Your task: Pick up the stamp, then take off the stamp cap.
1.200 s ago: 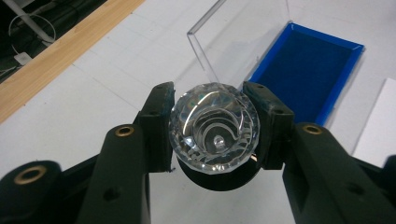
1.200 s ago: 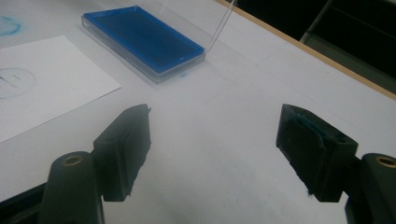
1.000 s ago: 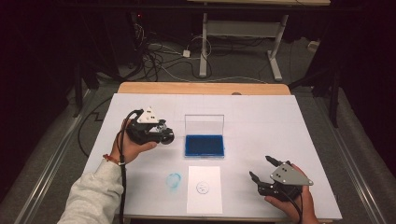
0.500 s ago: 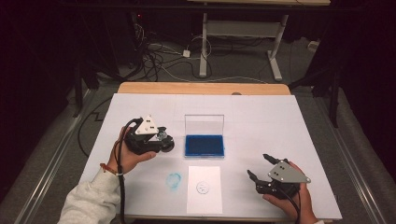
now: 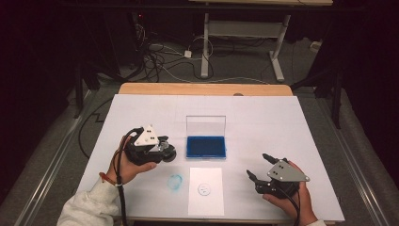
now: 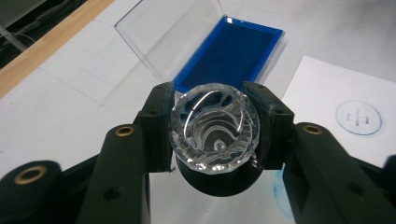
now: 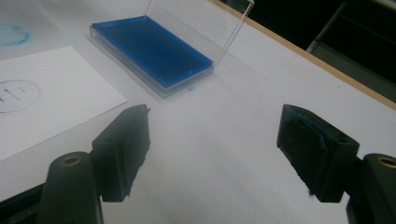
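Your left gripper (image 5: 162, 151), clenched on the clear stamp (image 6: 215, 128), has drifted toward the paper (image 5: 205, 190) from beside the blue ink pad (image 5: 205, 147), so stamping looks next, while your right gripper (image 5: 262, 168) waits released.

Left gripper (image 6: 215, 135): black jaws clamped on a round clear-topped stamp (image 6: 215, 128), one pad on each side; swirl pattern on its faceted top, dark base below. Blue ink pad (image 6: 231, 58) lies just beyond the stamp, its clear lid (image 6: 163, 32) tilted open. White paper (image 6: 336, 102) right of the ink pad bears a blue circular imprint (image 6: 358, 118).
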`<state>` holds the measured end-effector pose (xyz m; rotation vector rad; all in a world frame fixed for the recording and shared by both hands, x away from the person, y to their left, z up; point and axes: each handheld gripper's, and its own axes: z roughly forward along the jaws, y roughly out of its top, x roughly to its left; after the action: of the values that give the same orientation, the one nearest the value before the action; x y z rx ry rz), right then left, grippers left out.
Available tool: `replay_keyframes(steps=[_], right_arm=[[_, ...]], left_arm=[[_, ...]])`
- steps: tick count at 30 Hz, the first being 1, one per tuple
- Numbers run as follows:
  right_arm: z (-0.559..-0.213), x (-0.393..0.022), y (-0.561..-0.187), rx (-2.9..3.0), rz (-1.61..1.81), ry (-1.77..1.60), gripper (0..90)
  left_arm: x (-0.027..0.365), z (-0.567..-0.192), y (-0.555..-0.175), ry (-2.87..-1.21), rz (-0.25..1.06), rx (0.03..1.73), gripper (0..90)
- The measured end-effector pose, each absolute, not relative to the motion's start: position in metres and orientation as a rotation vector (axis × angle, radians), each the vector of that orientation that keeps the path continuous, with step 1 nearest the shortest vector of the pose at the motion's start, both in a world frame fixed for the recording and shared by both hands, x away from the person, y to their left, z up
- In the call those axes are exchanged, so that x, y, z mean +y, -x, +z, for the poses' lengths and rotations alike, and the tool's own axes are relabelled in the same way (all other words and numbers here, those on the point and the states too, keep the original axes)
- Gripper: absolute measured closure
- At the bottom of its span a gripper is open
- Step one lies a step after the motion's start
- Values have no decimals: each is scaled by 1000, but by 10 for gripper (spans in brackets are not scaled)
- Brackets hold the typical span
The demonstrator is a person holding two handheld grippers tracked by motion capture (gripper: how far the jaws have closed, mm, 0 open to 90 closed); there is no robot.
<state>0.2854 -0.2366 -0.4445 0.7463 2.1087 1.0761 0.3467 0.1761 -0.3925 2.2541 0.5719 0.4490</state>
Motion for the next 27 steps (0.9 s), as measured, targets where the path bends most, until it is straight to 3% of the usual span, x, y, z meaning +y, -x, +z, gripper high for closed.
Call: replay_keyframes(steps=[19, 27], right_arm=[[-445, -229, -290, 2141, 1102, -722, 249], [-447, -217, -293, 2211, 1121, -716, 196]], left_arm=[[162, -391, -328, -2271, 407, 487, 547], [147, -385, -332, -2257, 382, 446, 548]])
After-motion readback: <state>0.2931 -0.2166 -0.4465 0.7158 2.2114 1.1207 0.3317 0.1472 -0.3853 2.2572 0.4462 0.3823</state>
